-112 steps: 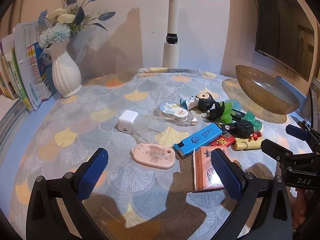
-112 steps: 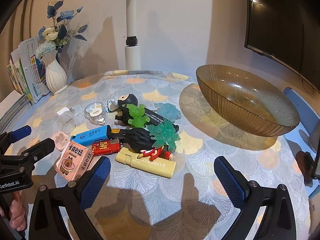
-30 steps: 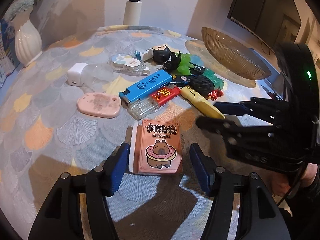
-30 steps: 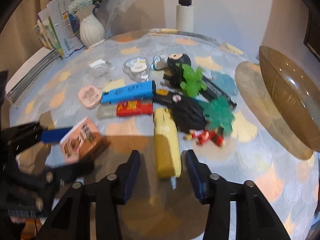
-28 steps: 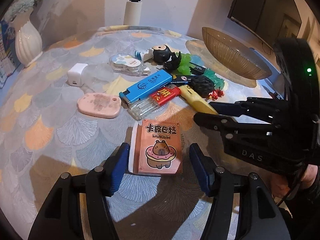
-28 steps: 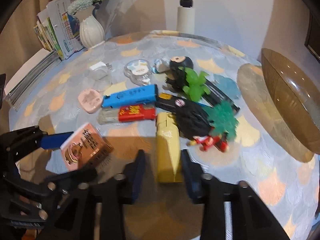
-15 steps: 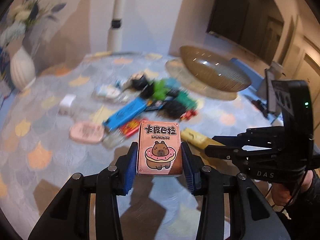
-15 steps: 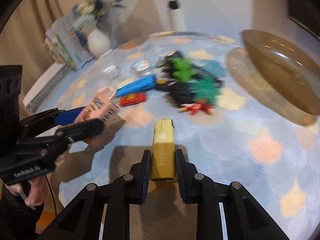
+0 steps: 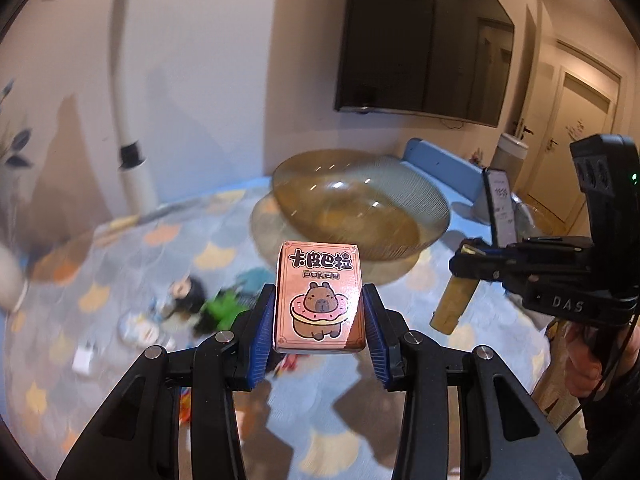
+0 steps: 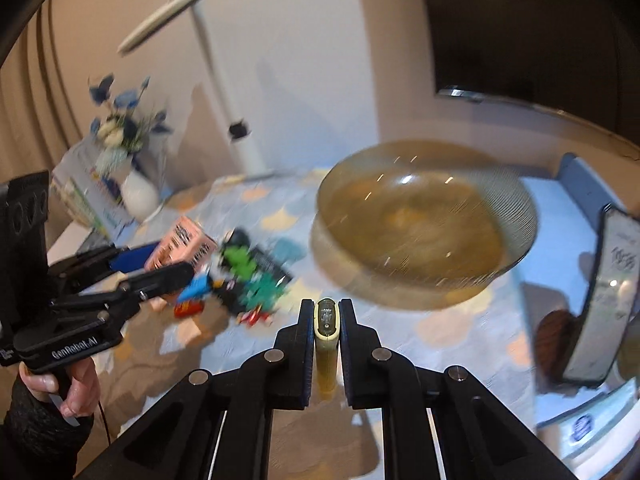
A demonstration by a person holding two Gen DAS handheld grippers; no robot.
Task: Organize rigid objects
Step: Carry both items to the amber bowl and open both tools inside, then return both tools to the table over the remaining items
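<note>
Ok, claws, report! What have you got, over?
Left claw shut on pink card box. Right claw shut on yellow case. Glass bowl ahead, nothing blocking.

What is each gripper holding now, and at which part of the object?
The left gripper holds the pink card box by its two long side edges. The right gripper holds the yellow case, pads on its two flat sides.

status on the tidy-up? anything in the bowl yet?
Nothing is visibly in the amber bowl yet. In hand: left gripper clamps the pink card box, right gripper the yellow case, both lifted. Left: the blurred pile of toys on the table.
</note>
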